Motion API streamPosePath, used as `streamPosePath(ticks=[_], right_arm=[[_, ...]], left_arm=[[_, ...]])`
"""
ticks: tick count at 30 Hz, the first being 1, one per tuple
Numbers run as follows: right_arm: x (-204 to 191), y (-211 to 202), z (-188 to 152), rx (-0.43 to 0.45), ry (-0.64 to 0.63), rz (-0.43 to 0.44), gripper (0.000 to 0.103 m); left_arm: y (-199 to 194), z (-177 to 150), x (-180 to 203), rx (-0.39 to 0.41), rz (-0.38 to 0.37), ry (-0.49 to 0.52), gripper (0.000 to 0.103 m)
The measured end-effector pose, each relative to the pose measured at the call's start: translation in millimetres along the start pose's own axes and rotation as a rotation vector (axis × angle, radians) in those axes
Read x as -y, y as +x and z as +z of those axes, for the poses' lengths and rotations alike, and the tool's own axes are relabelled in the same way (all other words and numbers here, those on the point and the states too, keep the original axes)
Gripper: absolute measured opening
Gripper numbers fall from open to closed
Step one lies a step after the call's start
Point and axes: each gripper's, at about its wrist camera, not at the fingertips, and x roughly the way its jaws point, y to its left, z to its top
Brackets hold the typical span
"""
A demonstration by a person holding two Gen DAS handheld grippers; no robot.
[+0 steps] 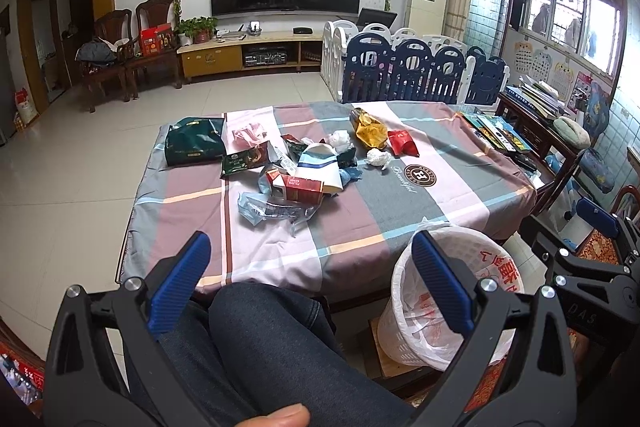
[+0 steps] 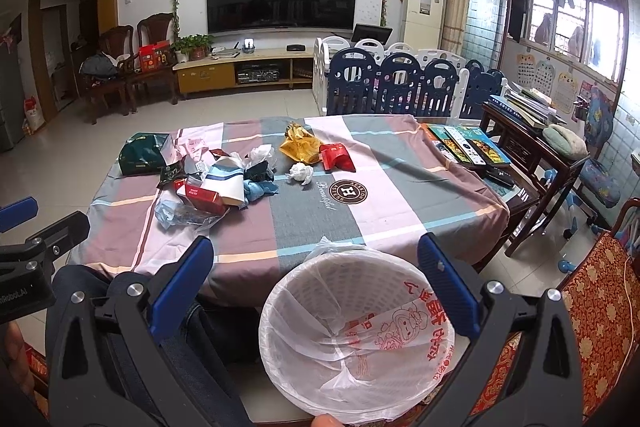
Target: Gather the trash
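Both tools stood with fingers wide apart and nothing between them; the left tool hung over the person's knee, the right tool over the bag-lined white basket just off the surface's near edge; the trash pile lay toward the far left corner of the checked surface; a red wrapper and a yellow wrapper sat near the far edge.
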Motion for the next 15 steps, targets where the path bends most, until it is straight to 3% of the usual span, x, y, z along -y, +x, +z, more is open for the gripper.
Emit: streamPosePath(ticks=[15], right_arm=[[-0.5,-2.4,3.0,0.002,0.007,0.015,0.100]], left_arm=[[1.3,-3.2,2.0,-0.017,0.015,0.013,0.100]])
